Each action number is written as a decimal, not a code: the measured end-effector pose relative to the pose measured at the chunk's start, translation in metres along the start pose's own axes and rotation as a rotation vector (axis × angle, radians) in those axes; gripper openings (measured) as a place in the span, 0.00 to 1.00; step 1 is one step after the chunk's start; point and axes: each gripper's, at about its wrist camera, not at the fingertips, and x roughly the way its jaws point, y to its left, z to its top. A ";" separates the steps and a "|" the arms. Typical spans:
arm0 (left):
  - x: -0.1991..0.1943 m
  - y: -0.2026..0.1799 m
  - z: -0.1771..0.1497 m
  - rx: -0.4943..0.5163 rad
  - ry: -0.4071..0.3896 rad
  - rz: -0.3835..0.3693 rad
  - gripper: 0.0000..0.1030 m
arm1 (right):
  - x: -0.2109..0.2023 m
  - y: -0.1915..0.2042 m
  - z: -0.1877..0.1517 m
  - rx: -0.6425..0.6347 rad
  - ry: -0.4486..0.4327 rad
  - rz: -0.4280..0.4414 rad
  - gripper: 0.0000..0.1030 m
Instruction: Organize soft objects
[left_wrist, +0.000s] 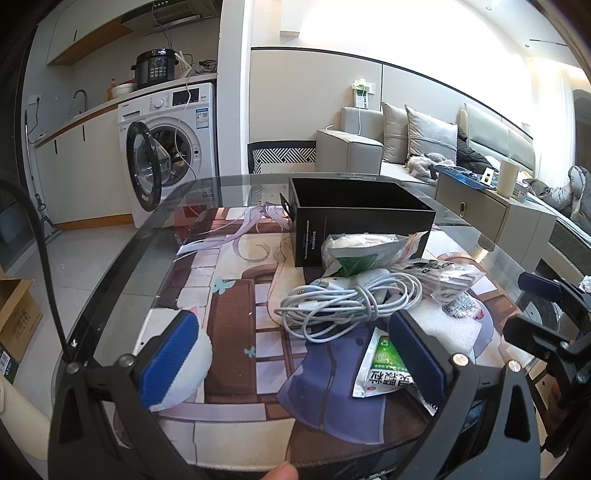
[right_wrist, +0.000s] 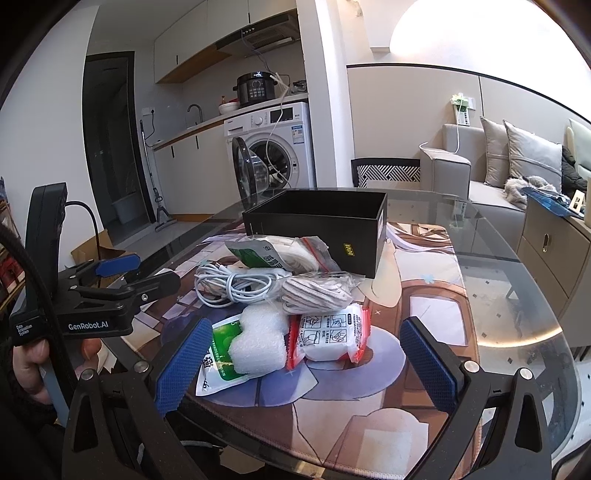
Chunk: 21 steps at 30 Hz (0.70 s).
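An open black box (left_wrist: 360, 218) (right_wrist: 321, 225) stands at the back of the glass table. In front of it lies a pile: a coiled white cable (left_wrist: 347, 301) (right_wrist: 236, 286), a green-and-white sachet (left_wrist: 380, 369) (right_wrist: 218, 354), a white foam piece (right_wrist: 258, 341), a red-edged bagged pack (right_wrist: 328, 336), a bagged grey cord (right_wrist: 317, 293) and a green-printed bag (left_wrist: 354, 254) (right_wrist: 273, 253). My left gripper (left_wrist: 291, 354) is open and empty just short of the cable. My right gripper (right_wrist: 303, 363) is open and empty, its fingers either side of the foam and red-edged pack.
The round glass table (left_wrist: 122, 258) (right_wrist: 517, 295) covers a printed mat. A chair back (left_wrist: 282, 155) stands behind it. A washing machine with open door (left_wrist: 166, 147), a sofa (right_wrist: 480, 173) and a low cabinet (right_wrist: 554, 251) surround the table.
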 end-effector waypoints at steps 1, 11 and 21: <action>0.000 0.000 0.000 0.000 0.000 -0.003 1.00 | 0.001 0.000 0.000 0.000 0.002 0.002 1.00; 0.012 0.000 0.005 0.036 0.006 -0.005 1.00 | 0.022 -0.005 0.006 -0.007 0.049 -0.009 1.00; 0.032 0.005 0.010 0.065 0.074 -0.033 1.00 | 0.037 -0.014 0.007 -0.009 0.090 -0.047 1.00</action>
